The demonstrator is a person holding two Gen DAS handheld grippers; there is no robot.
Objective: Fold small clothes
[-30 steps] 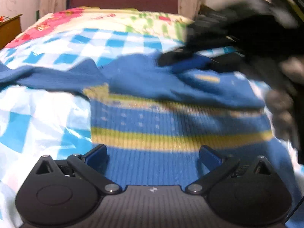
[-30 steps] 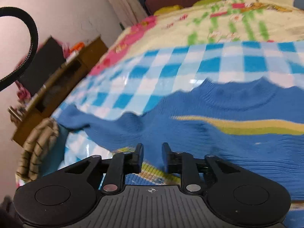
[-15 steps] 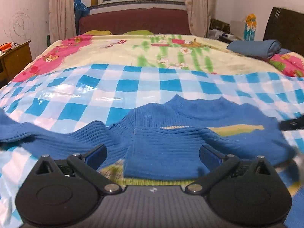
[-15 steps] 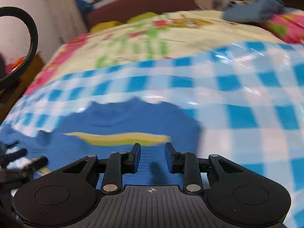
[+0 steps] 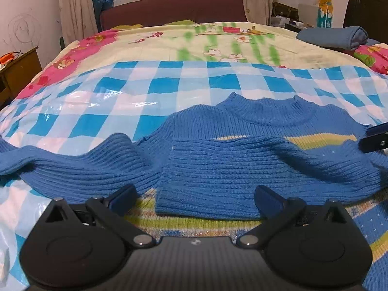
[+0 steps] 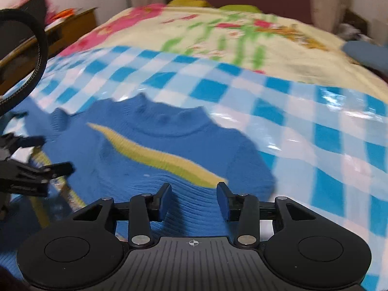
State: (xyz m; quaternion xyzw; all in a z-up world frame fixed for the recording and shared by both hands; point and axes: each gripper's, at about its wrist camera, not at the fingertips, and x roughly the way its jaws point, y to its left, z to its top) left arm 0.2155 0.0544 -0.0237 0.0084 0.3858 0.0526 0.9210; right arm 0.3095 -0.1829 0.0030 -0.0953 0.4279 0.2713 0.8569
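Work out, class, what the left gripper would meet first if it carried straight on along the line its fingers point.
Probably the blue sweater: the left gripper, jaws wide and empty, points down at its folded-over sleeve lying across the chest. Exact depth is unclear.

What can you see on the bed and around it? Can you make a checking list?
Surface: blue checked plastic sheet over a floral bedspread.
Job's things: blue sweater lying flat, one sleeve folded across its chest, the other stretched out sideways.
Clutter: rolled blue cloth.
Grippers: left gripper open wide; right gripper open, jaws just widened, both empty.
Cables: black braided cable.
Surroundings: headboard, curtains, wooden side table.
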